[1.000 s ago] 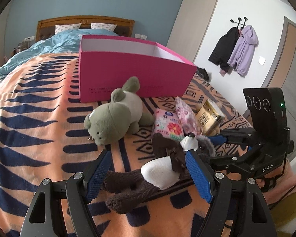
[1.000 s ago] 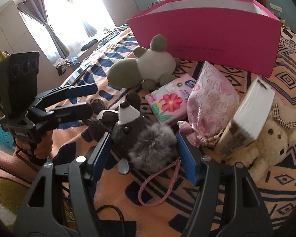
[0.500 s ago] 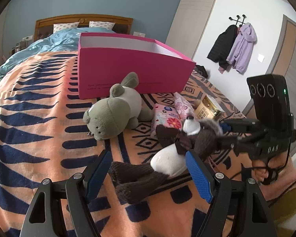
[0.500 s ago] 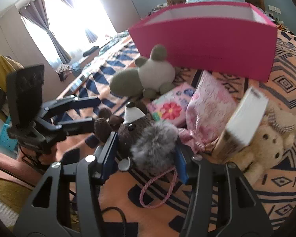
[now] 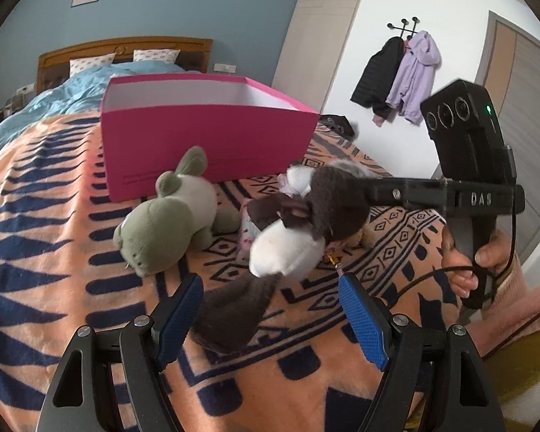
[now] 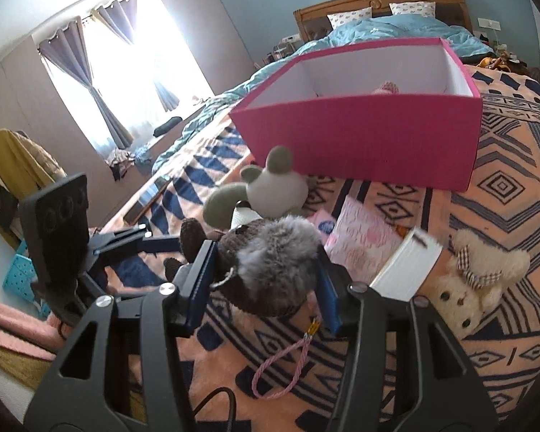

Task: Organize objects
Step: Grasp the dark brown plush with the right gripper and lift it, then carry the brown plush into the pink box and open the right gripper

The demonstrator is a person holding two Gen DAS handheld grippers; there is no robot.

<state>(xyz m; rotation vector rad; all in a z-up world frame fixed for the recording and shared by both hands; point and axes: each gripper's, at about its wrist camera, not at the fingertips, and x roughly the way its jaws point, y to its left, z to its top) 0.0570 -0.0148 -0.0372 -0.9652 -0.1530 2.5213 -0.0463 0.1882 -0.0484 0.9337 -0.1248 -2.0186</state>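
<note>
My right gripper [image 6: 266, 284] is shut on the head of a brown plush toy [image 6: 270, 270] with a grey fur tuft and a pink cord, and holds it above the bed. In the left wrist view the toy [image 5: 291, 230] hangs in the air from the right gripper [image 5: 356, 190], legs dangling. My left gripper [image 5: 270, 313] is open and empty just below the toy's legs. The open pink box [image 5: 205, 144] stands further up the bed; it also shows in the right wrist view [image 6: 363, 144], with a pink item inside.
On the patterned bedspread [image 5: 46, 252] lie a green plush [image 5: 169, 219], a floral tissue pack [image 6: 324, 223], a pink pouch [image 6: 363, 237], a book [image 6: 406, 266] and a cream teddy [image 6: 478, 280]. Coats [image 5: 399, 72] hang on the wall.
My right gripper closed on the brown plush's head and lifted it off the bed toward the pink box. The left gripper stayed open and rose slightly.
</note>
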